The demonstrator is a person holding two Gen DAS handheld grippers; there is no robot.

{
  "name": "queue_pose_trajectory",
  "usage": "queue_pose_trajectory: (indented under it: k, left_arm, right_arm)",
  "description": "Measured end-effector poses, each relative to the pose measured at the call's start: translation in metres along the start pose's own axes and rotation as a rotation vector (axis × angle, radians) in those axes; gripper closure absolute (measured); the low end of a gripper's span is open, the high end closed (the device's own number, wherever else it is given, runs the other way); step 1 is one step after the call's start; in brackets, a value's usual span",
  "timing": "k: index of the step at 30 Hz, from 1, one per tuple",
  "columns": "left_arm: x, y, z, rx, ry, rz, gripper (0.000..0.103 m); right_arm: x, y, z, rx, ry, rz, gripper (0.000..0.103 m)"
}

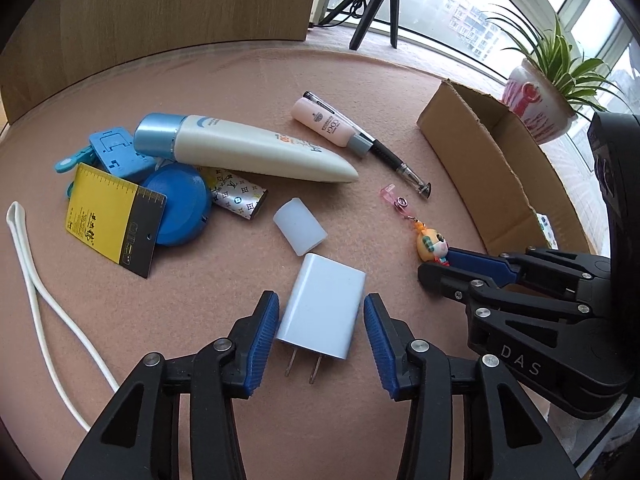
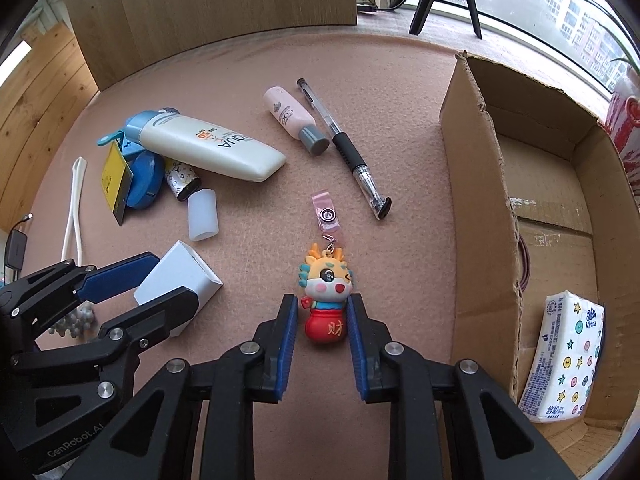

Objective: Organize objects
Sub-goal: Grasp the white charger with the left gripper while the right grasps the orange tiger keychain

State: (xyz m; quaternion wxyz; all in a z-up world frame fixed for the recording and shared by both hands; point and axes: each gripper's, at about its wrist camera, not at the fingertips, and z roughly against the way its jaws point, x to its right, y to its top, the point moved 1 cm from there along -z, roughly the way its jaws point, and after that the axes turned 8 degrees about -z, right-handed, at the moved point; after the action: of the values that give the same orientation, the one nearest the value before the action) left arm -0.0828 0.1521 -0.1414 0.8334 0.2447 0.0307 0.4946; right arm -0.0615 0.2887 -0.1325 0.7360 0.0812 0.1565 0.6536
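Reading Vinda on tissue pack [image 2: 568, 356] | AQUA on sunscreen tube [image 2: 212, 146]

You can read "AQUA" and "50" on the cream sunscreen tube [image 2: 212, 148], "Vinda" on the tissue pack [image 2: 568, 356] in the box, and "財" on the dragon charm's red pouch [image 2: 326, 326]. The right gripper's body [image 1: 532, 360] says "DAS"; the left gripper's body [image 2: 68, 444] says "GenRobot.AI".

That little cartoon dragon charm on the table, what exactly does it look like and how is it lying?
The dragon charm looks like glossy moulded rubber or plastic: yellow head with orange horns, teal ears, one winking eye, and a red pouch body bearing a gold character. A small metal hook joins its head to a pink clip strap with a snap button. It lies face-up on the tan felt table, its body between the open fingers of the right hand-held gripper.
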Motion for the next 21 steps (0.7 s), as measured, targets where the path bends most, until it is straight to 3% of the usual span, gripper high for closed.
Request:
queue_pose_trajectory:
  k: [5,10,21]
  left_arm:
    - [0.006,-0.007,-0.002,0.012,0.039,-0.034,0.063]
    - [0.004,-0.009,0.003,0.017,0.045,-0.018,0.063]
    - [0.009,0.007,0.041,0.103,-0.02,0.026,0.064]
  right_arm:
    - [0.008,-0.005,0.008,-0.005,0.071,-0.041,0.085]
    - [0.011,-0.01,0.02,0.0,0.135,-0.077,0.085]
    - [0.036,-0.016,0.074,0.079,0.236,-0.143,0.085]
